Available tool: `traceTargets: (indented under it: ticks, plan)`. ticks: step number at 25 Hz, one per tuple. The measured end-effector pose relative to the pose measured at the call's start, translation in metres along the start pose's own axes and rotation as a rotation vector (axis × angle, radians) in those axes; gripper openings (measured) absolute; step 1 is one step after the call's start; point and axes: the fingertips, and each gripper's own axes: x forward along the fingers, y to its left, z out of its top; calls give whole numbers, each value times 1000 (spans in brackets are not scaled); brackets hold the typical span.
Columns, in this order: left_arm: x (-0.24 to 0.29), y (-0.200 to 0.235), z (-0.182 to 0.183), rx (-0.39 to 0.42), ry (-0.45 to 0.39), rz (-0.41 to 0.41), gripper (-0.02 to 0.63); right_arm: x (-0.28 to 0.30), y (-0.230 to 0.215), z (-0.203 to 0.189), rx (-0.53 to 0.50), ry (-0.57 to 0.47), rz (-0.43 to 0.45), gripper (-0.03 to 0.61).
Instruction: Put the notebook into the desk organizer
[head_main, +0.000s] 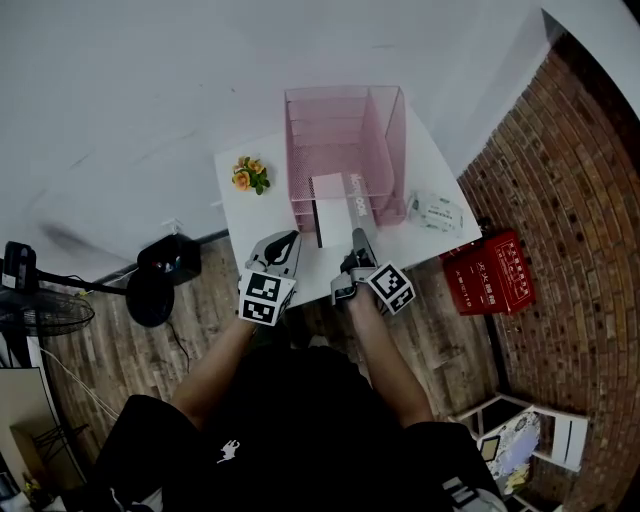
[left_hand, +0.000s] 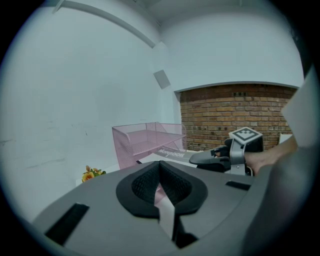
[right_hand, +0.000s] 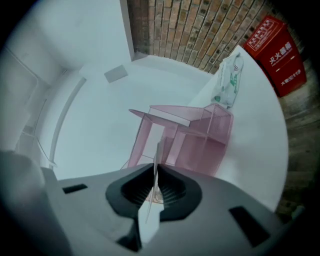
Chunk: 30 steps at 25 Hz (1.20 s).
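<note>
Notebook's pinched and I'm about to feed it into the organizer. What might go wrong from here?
1. The right gripper pinches the notebook by a thin edge only, so it may swing or slip.
2. Its corner could snag the mesh front or divider of the organizer, and a push might slide the organizer across the table.

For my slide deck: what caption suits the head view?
Right gripper holds a white notebook at the pink desk organizer front, left gripper beside it.
</note>
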Motion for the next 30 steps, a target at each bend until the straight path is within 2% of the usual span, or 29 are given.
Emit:
traceTargets:
  ticks: [12,18,24,27,30]
  plan:
    - [8,25,0,-2,8,31,2,30,-2,-1,11,-13,-32,14]
    - [6,33,-2,-2,13,39,3,40,-8,-3,-37,-4,-65,30]
    - [2,34,-6,-8,14,44,3,45,-9,-7,-154,46,-88,99]
    - [-1,32,-7,-9,12,41,3,44,-8,-12,-224,83,-81,190]
    - [-4,28,-5,-8,6,35,2,37,-9,-16,-269,107,-82,224]
